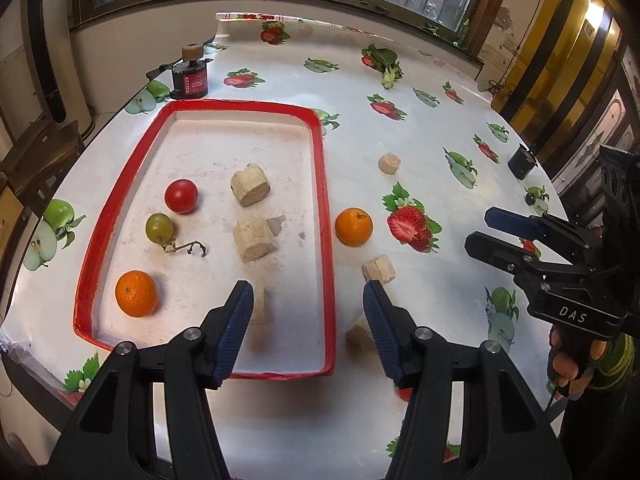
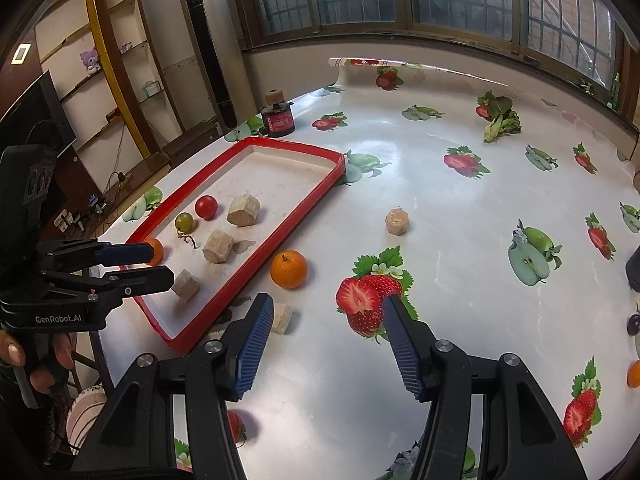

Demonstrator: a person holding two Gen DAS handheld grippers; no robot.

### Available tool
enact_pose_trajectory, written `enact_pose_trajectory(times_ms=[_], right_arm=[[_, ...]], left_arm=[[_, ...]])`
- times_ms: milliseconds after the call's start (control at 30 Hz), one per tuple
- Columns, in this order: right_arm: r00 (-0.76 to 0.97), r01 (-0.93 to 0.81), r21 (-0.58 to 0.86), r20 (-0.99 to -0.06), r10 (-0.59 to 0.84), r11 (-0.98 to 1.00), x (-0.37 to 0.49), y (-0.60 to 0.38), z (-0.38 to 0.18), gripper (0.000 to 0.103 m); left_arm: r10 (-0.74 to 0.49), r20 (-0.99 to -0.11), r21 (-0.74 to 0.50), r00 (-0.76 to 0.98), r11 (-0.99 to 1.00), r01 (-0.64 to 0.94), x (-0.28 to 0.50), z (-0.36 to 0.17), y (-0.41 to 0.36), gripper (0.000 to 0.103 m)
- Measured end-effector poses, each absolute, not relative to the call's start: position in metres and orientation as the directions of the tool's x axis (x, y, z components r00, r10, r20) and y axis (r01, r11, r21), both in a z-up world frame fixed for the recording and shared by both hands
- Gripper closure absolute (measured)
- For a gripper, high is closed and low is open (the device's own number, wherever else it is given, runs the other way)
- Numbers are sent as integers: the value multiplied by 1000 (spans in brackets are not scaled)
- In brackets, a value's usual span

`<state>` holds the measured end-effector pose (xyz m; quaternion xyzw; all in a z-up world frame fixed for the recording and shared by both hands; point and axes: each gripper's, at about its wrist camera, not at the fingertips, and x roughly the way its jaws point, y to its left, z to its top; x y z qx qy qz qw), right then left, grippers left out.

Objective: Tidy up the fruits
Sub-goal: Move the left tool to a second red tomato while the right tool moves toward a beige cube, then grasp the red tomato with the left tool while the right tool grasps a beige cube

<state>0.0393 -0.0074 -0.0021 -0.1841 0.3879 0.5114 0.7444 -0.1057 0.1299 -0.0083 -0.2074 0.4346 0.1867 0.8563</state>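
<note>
My red-rimmed white tray (image 1: pixel 326 184) already holds a red tomato (image 1: pixel 181 195), a green grape (image 1: pixel 159 227) and one orange (image 1: pixel 136 293). Another round orange (image 2: pixel 288 269) waits outside on the table. My left gripper (image 1: pixel 308 300) and right gripper (image 2: pixel 328 316) are spread wide, holding nothing.

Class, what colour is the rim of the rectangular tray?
Red; the rectangular tray's rim shows best in the left wrist view.

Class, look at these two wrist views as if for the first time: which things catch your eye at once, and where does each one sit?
First comes the shallow white tray with a bright red rim, on the left of the fruit-printed tablecloth, holding a red tomato, a green grape, an orange mandarin and pale wooden chunks. A second orange mandarin lies just outside its right edge. Both the left gripper and the right gripper are open and empty.
</note>
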Motion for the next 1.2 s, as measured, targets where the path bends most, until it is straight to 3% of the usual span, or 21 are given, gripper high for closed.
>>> enact_pose_trajectory(times_ms=[867,1200], right_arm=[[164,-890,149,-777,607,430,40,-33,-24,44],[158,-884,167,-771,617,436,55,-10,-34,45]], left_arm=[[-20,-856,-229,516,911,-344,-110,-40,33,47],[-25,-872,-210,489,921,-328,-83,-67,27,47]])
